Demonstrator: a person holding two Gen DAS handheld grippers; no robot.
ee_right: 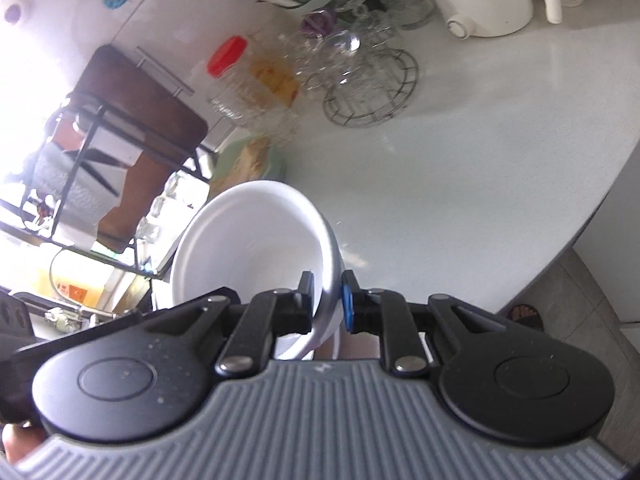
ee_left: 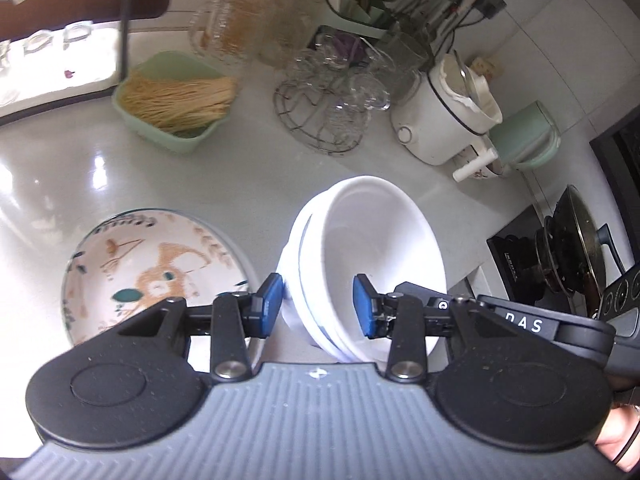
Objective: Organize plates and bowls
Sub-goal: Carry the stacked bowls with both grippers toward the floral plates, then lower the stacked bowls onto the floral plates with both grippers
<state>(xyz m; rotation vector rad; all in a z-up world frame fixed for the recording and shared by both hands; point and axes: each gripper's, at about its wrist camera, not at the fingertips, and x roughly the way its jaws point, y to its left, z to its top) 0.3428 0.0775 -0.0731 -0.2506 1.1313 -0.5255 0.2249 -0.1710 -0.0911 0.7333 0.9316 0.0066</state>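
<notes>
A tilted stack of white bowls (ee_left: 372, 248) hangs above the counter, held from both sides. My left gripper (ee_left: 318, 308) is shut on the stack's near walls, one blue pad (ee_left: 270, 304) outside and the other inside the top bowl. My right gripper (ee_right: 326, 300) is shut on the white bowl rim (ee_right: 248, 248), which runs between its fingers. Its black body also shows at the right of the left wrist view. A deep plate with a rabbit drawing (ee_left: 152, 272) lies on the counter to the left of the stack.
On the pale counter (ee_right: 460, 168) stand a green tray of dry noodles (ee_left: 176, 100), a wire rack of glass cups (ee_left: 328, 108), a red-lidded jar (ee_left: 240, 12) and a white cooker (ee_left: 440, 120). A hob with a pan lid (ee_left: 572, 248) is at the right.
</notes>
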